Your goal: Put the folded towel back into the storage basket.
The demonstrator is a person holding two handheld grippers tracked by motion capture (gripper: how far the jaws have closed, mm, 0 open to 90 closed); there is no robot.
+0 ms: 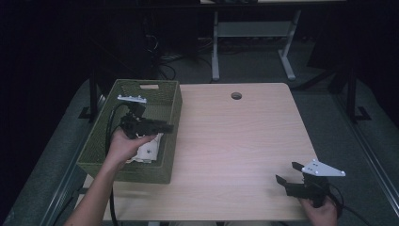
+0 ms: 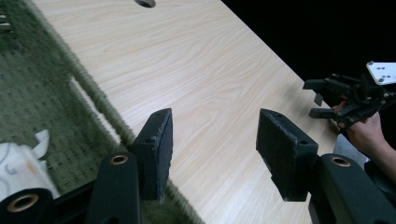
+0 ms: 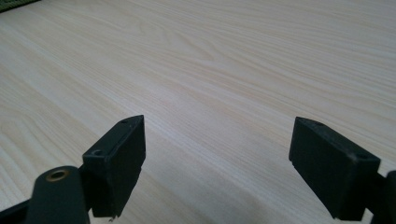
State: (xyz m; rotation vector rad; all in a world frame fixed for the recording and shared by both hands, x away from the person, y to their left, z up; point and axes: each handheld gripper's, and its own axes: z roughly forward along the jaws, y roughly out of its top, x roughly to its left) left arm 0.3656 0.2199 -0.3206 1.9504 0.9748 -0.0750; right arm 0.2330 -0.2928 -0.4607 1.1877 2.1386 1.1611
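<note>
— Left gripper first: where was it?

— Held over the basket, by its right wall, jaws spread with nothing between them. In the left gripper view its own gripper had matte black, blocky pads, the basket rim running under the left one and bare table under the right.

— And what was in the basket?

— A white cloth, crumpled, on the basket floor just beneath the left hand. The left gripper view caught a corner of the cloth with faint grey markings; I couldn't read them as writing.

— What was the basket like?

— Rectangular, olive green, coarsely woven, with a slot handle in the far wall. It stood at the table's left edge.

— And the other side?

— Right gripper lay low near the table's front right corner, well apart from the basket, jaws wide and empty, a grey three-cornered plate on top. The right hand gripped it from behind. In its own view, the right gripper showed pale, wood-grained tabletop between its pads.

— Anything else on the table?

— A round hole near the far edge.
</note>
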